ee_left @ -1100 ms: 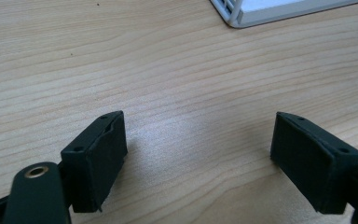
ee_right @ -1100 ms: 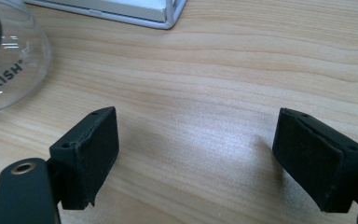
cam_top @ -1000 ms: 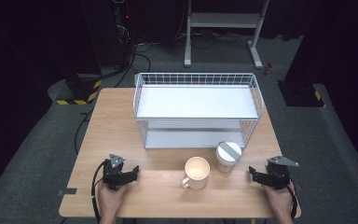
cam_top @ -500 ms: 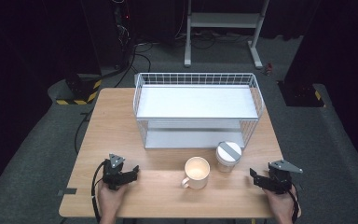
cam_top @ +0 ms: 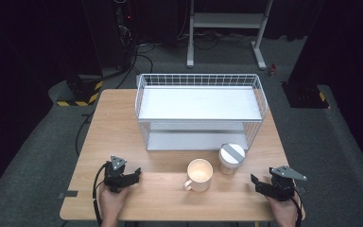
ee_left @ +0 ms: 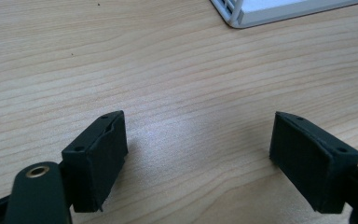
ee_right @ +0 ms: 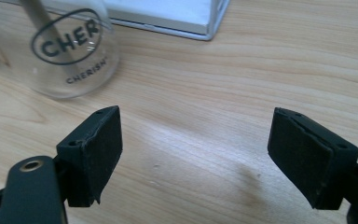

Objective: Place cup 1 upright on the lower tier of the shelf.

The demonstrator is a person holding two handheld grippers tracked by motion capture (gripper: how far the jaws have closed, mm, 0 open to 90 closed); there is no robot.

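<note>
while both my grippers rest low at the table's (cam_top: 170, 208) near edge, right gripper (cam_top: 260, 185) has just been closing a bit, jaws wide with nothing between, jar (cam_top: 231, 158) near its left; left gripper (cam_top: 134, 175) open, empty, mug (cam_top: 199, 175) well to its right.

Table (cam_top: 123, 123) showing light wood grain; wire rack (cam_top: 198, 101) looking white w/ pale grey shelves; mug (cam_top: 199, 175) cream; clear cup (cam_top: 231, 158) w/ grey-striped lid, black lettering; grippers black.
</note>
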